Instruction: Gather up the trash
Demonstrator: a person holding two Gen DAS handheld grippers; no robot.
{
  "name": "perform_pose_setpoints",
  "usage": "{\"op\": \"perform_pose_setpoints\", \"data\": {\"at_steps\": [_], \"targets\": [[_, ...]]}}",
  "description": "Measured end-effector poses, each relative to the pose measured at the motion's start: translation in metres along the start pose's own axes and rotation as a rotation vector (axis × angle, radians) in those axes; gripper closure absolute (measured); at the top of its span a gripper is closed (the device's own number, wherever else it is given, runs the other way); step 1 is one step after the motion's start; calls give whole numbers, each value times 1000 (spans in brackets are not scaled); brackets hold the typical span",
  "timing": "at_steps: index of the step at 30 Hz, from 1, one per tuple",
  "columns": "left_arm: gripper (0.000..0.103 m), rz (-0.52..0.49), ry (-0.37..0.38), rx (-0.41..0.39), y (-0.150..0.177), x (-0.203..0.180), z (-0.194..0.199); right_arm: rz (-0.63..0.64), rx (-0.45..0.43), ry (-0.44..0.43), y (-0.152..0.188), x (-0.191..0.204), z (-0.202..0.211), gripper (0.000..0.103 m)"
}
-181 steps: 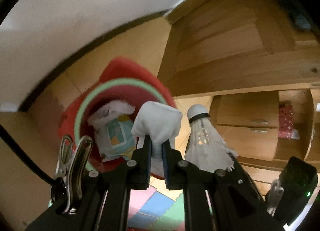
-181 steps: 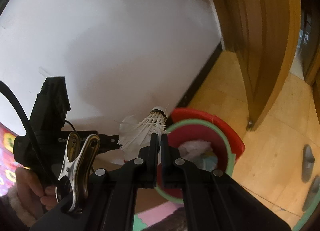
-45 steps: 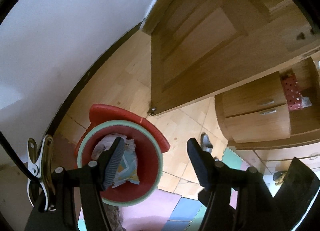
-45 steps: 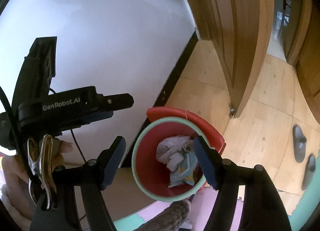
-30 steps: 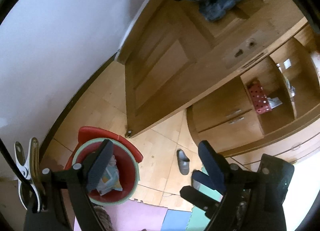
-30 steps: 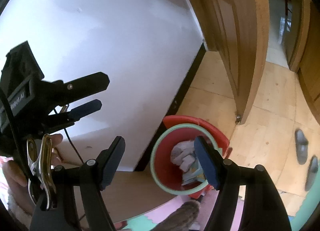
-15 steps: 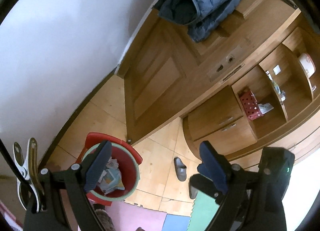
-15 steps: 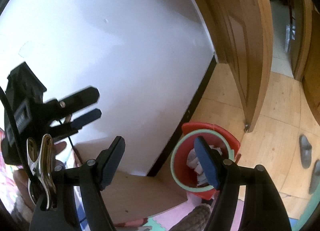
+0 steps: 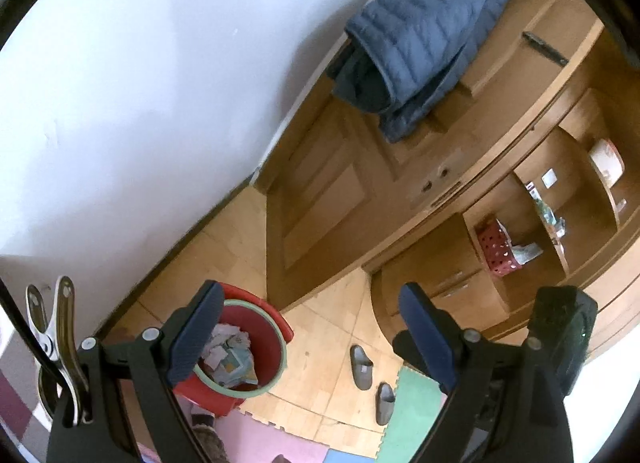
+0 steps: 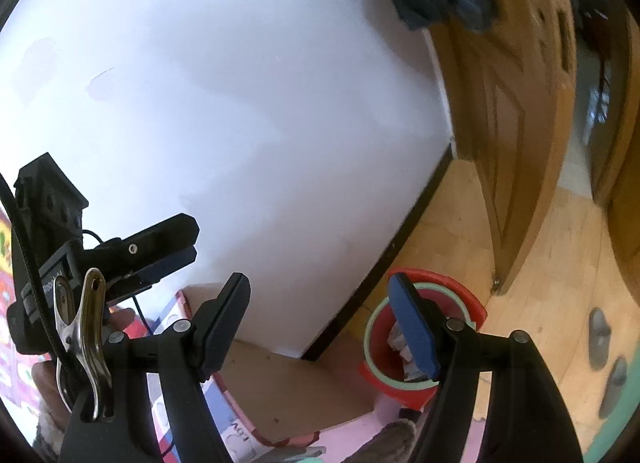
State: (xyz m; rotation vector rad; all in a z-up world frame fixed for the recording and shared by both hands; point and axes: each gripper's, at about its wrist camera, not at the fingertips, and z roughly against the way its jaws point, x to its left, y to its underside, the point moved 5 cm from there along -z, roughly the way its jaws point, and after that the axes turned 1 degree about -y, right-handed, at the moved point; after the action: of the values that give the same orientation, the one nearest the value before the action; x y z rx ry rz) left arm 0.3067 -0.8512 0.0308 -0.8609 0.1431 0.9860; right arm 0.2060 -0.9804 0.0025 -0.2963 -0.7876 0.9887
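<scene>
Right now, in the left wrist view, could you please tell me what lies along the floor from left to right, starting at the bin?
Red trash bin with a green rim → the nearer-to-bin grey slipper → the second grey slipper → green foam mat tile.

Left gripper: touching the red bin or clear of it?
Apart. The left wrist view shows the left gripper open and empty, with the red bin far below on the floor.

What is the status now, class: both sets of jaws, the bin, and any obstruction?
Left gripper open, empty. Right gripper open, empty. Red round plastic bin holds crumpled paper trash. Nothing in the way.
</scene>
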Motion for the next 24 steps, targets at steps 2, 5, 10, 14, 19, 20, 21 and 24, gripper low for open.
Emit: {"op": "perform_pose_setpoints", "data": {"at_steps": [2, 5, 10, 14, 19, 20, 21, 24], "targets": [[11, -35, -46, -8, 0, 4, 15, 34, -28, 19, 4, 10, 5, 29], [11, -74, -105, -39, 0, 8, 38, 20, -35, -11, 15, 28, 3, 29], [11, -49, -138, -100, 4, 20, 83, 82, -31, -48, 20, 64, 9, 29], [11, -18, -159, -147, 6, 28, 114, 151, -44, -63, 19, 96, 15, 29], [11, -23, -214, -199, 15, 35, 154, 197, -57, -114, 21, 127, 25, 29], [11, -22, -219, -205, 17, 35, 159, 198, -60, -122, 22, 132, 26, 29], [11, -20, -225, -214, 19, 36, 166, 200, -60, -131, 22, 137, 27, 29], [11, -18, -242, -234, 24, 36, 181, 210, -64, -154, 26, 148, 33, 29]]}}
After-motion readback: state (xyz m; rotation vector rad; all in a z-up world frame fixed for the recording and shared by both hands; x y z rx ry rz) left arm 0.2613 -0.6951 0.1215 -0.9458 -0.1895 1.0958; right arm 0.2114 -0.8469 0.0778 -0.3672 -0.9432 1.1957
